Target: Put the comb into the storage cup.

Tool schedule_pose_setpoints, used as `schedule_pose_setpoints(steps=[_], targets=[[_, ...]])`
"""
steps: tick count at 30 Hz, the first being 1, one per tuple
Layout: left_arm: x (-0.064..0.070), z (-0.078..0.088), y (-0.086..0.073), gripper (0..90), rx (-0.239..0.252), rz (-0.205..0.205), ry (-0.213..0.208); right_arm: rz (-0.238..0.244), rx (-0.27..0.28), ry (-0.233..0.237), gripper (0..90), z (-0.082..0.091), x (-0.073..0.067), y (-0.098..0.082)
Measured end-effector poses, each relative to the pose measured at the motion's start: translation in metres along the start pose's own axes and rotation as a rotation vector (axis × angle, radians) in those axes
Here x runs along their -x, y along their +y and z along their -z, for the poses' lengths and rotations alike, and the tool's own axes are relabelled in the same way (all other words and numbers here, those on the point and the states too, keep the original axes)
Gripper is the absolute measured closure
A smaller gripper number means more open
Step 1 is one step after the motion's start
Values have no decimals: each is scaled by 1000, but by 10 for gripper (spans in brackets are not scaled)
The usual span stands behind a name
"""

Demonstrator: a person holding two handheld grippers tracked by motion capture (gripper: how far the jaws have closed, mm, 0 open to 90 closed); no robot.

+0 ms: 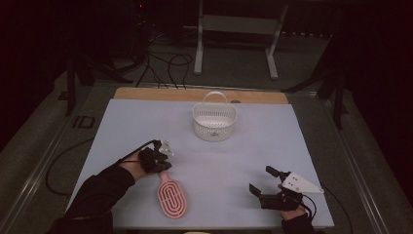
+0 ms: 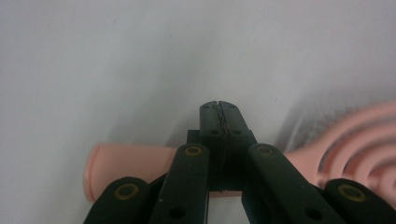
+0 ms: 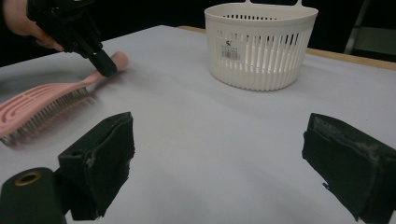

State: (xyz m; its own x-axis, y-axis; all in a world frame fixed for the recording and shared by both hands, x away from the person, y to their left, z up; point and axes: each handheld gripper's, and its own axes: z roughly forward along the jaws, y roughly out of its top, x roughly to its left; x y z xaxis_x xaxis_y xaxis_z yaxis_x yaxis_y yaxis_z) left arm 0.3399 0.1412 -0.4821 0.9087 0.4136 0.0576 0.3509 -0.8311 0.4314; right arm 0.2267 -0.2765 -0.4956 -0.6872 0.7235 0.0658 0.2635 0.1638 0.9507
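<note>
- Your left gripper (image 1: pixel 157 158) sits at the left of the table (image 1: pixel 122 126), right above the handle of the pink brush (image 1: pixel 172 199).
- In the left gripper view its 2 fingers (image 2: pixel 219 122) are pressed together with nothing between them; the brush handle (image 2: pixel 126 163) runs crosswise beneath them.
- In the right gripper view the closed tip (image 3: pixel 104 65) rests at the handle, near its rounded end; whether it touches, you cannot tell.
- The brush lies flat near the front edge of the table, head toward you, bristles down.
- The white basket (image 1: pixel 214 121) stands upright toward the back, about mid-table, well apart from the brush.
- Your right gripper (image 1: pixel 265 184) is at the front right, low over bare table, its 2 fingers (image 3: pixel 100 161) spread wide and empty.
</note>
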Motion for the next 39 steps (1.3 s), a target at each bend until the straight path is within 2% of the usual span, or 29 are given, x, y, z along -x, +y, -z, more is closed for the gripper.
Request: schedule_pose_setpoints(steps=[1,7,17,27,31,33,35,39], targets=[[-1,1,-3,900,-12,6,9,-1,-1,-1,90,0,0,0],[-2,3,-11,900,-16,19,11,-2,-1,1,90,0,0,0],[3,14,-26,900,-31,38,10,-2,-6,-2,89,-1,-1,0],[16,17,-37,900,-40,55,5,-4,-13,-13,90,-1,0,-1],[23,19,-42,900,-44,72,-1,-2,-13,-14,89,-1,0,-1],[26,19,-44,900,-44,93,-8,-5,-15,-14,90,-1,0,-1],[27,20,-45,900,-51,92,-14,-5,-14,-14,90,-1,0,-1],[31,21,-46,900,-55,113,-14,-5,-14,-15,90,-1,-1,-1]])
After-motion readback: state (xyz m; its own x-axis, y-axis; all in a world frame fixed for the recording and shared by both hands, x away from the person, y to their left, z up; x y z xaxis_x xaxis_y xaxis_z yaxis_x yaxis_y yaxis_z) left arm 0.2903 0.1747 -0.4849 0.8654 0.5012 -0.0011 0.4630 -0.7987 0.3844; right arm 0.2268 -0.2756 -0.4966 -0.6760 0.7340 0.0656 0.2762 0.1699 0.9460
